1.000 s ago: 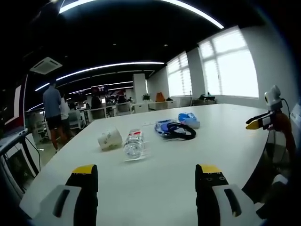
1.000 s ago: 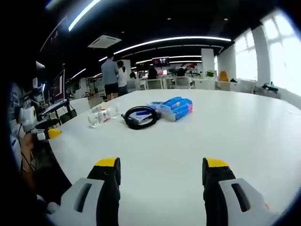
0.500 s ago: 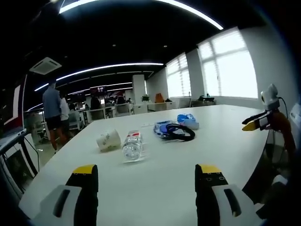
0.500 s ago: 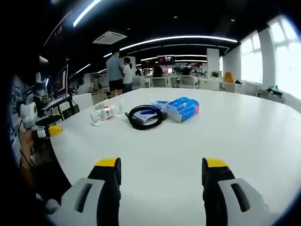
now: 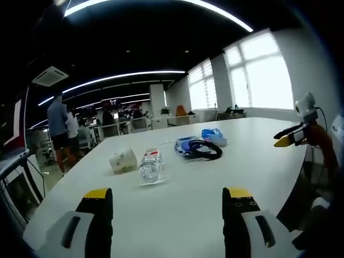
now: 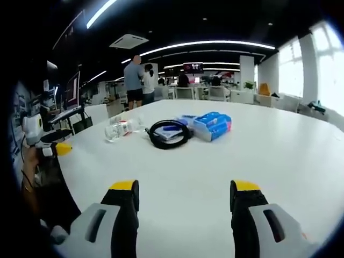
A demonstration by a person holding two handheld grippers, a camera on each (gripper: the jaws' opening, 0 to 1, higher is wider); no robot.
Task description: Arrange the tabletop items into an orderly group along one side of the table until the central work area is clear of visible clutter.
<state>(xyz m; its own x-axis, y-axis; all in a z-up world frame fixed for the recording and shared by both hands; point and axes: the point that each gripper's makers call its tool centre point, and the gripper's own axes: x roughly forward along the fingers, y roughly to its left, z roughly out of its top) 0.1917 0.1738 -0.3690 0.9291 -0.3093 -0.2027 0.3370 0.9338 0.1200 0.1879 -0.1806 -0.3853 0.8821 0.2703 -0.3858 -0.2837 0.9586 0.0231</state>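
With both my left gripper [image 5: 166, 201] and right gripper [image 6: 184, 193] spread wide and empty above the white table [image 5: 215, 183], I judge the toppled clear plastic bottle [image 5: 150, 164] mid-table, beside the tipped white paper cup [image 5: 123, 160], needs a square, centred grasp.

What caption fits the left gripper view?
Open left gripper faces a tipped paper cup, clear plastic bottle and black cable coil.

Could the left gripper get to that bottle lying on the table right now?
Probably yes. The left gripper is open, holds nothing, and bare white table lies between it and the bottle. The paper cup lies beside the bottle, not in the way.
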